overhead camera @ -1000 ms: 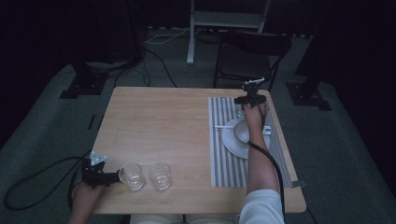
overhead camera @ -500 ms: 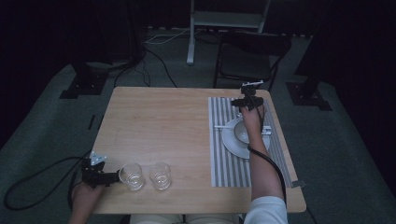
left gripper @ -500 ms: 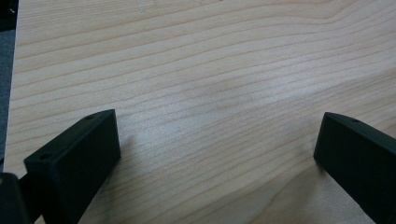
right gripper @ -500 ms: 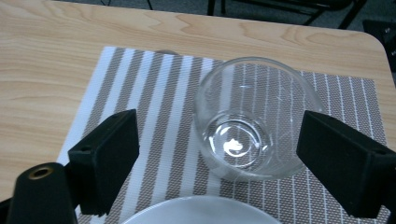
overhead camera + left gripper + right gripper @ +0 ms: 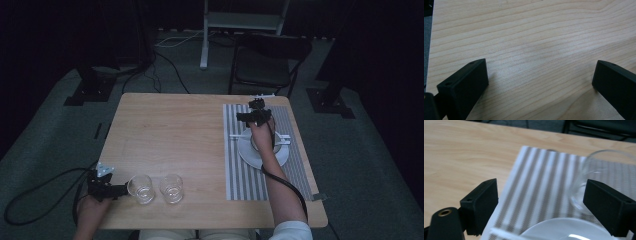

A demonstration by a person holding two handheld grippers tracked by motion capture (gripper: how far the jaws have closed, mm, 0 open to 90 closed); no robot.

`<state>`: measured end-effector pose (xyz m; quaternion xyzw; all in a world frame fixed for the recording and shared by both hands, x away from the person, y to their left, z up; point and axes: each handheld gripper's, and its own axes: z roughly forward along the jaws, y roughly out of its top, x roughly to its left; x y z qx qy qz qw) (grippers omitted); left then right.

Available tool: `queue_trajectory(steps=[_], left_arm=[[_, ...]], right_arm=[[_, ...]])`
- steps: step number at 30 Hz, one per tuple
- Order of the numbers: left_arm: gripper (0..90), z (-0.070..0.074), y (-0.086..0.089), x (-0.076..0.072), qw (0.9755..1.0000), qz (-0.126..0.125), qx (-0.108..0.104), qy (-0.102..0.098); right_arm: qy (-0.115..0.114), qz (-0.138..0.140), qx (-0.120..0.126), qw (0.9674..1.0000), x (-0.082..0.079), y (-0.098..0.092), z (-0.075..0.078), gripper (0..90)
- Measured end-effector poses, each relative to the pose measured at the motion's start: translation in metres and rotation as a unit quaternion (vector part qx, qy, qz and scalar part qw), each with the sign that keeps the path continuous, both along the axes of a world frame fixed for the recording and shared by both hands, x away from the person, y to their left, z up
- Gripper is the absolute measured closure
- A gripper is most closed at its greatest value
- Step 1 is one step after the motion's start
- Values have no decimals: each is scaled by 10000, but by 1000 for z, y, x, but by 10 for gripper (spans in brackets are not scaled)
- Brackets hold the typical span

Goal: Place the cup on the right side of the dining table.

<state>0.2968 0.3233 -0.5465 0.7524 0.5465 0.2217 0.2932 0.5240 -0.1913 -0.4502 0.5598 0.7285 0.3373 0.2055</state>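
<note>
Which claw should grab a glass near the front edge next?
Left. The left claw is open right beside a glass; the right claw is far off over the striped mat.

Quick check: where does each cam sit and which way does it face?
High view: above the person's side, looking forward and down on the table; both forearms enter from below.
Left gripper view: rides the left hand-held gripper, facing bare wood between wide-apart jaws.
Right gripper view: rides the right hand-held gripper, facing the striped placemat, a glass, the plate.
Shared: high and right views both show placemat and plate.
</note>
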Motion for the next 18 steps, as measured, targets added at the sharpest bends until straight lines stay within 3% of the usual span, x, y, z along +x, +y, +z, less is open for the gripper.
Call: queue_trajectory(steps=[5, 11, 18], left_arm=[[8, 0, 0, 0, 10000, -1, 1, 0], [8, 0, 0, 0, 10000, 0, 1, 0], [8, 0, 0, 0, 10000, 1, 0, 0]], right_arm=[[-46, 290, -22, 9996, -19, 13, -5, 124], [-38, 575, 135, 9982, -42, 21, -11, 124], [-138, 770, 35, 9969, -68, 27, -16, 118]])
